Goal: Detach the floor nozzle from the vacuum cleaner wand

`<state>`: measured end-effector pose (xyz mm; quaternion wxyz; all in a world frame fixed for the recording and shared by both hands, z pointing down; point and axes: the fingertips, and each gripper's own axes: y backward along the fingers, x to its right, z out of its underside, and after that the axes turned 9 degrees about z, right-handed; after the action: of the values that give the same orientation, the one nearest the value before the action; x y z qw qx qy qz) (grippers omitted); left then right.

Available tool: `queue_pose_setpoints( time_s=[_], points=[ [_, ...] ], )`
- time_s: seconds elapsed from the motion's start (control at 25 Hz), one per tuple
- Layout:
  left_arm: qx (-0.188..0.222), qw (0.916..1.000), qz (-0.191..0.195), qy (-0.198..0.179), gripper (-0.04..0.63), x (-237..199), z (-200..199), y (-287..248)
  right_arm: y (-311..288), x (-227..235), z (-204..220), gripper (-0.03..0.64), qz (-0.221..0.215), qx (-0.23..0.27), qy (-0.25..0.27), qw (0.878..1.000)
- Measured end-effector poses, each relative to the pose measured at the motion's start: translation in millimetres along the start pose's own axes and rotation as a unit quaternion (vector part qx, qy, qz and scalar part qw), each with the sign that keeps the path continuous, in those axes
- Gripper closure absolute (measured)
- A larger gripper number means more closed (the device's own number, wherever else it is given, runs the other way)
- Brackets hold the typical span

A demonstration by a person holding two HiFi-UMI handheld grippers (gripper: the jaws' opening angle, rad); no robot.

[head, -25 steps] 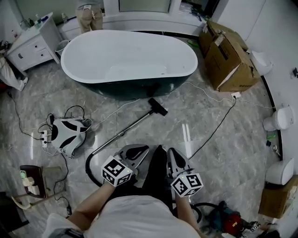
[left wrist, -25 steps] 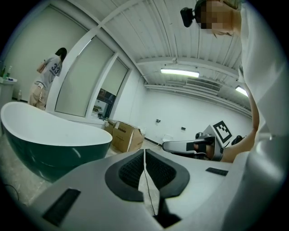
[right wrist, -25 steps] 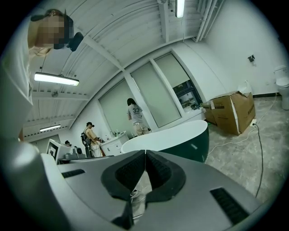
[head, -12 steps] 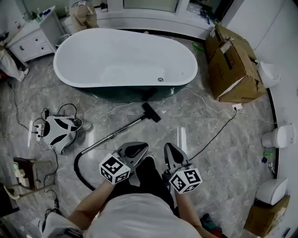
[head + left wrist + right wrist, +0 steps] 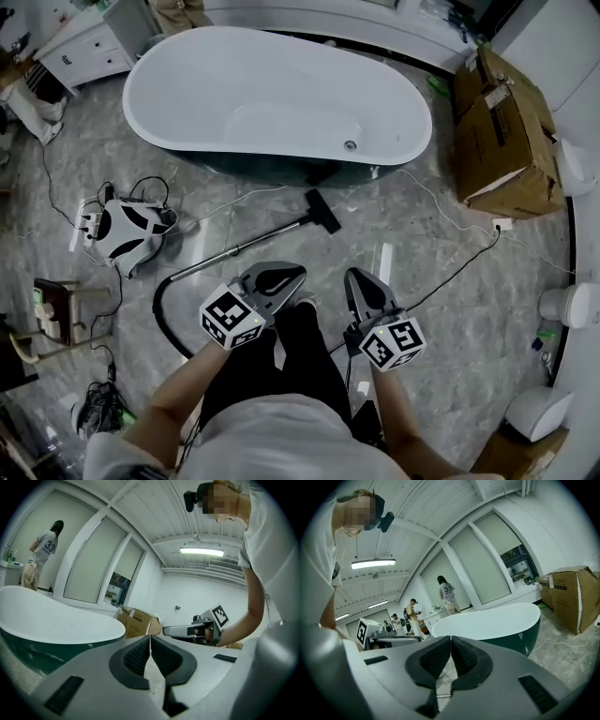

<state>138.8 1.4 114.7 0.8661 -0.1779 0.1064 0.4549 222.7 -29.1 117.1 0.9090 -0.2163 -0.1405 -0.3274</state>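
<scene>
Left gripper [image 5: 286, 275], lower centre: jaws fully closed, empty. Right gripper [image 5: 360, 279]: likewise closed, empty. Floor nozzle [image 5: 322, 211] on floor at frame centre, below bathtub [image 5: 281, 56], joined to wand [image 5: 267, 236], well apart from both grippers. Versus earlier frame: jaws unchanged; bathtub shifted right.

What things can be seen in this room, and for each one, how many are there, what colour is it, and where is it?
bathtub: one, white inside and dark green outside, top centre
floor nozzle: one, black, on the floor before the bathtub, joined to the wand
wand: one, silver, lying on the floor
hose: one, black, curved, left of the grippers
vacuum cleaner body: one, white and black, on the floor at left
cardboard box: one large, brown, upper right
cabinet: one, white, upper left
left gripper: one, grey, shut and empty, bottom centre
right gripper: one, grey, shut and empty, beside it
</scene>
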Motion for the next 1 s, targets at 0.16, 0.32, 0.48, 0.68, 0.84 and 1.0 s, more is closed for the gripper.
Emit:
queue_pose_setpoints(
  time_s=[0.16,0.32,0.48,0.68,0.84,1.0],
  points=[
    [-0.016,0.9997,0.016,-0.001,0.578,-25,8,-1,-35,8,-1,0.601,-0.01,0.0,0.003,1.0],
    [-0.046,0.9974,0.056,0.004,0.578,-59,36,-3,-76,11,7,0.601,-0.043,0.009,0.008,0.999],
    [-0.07,0.9947,0.075,0.001,0.578,-111,73,-11,-124,31,33,0.601,-0.056,0.004,0.007,0.998],
    [-0.082,0.9918,0.099,0.004,0.578,-164,133,-24,-172,61,91,0.601,-0.039,-0.005,-0.014,0.999],
    [-0.082,0.9908,0.107,0.009,0.578,-196,178,-36,-201,82,142,0.601,-0.031,-0.026,-0.009,0.999],
    [-0.064,0.993,0.096,0.023,0.578,-224,215,-53,-226,104,180,0.601,-0.037,-0.042,0.011,0.998]
  ],
)
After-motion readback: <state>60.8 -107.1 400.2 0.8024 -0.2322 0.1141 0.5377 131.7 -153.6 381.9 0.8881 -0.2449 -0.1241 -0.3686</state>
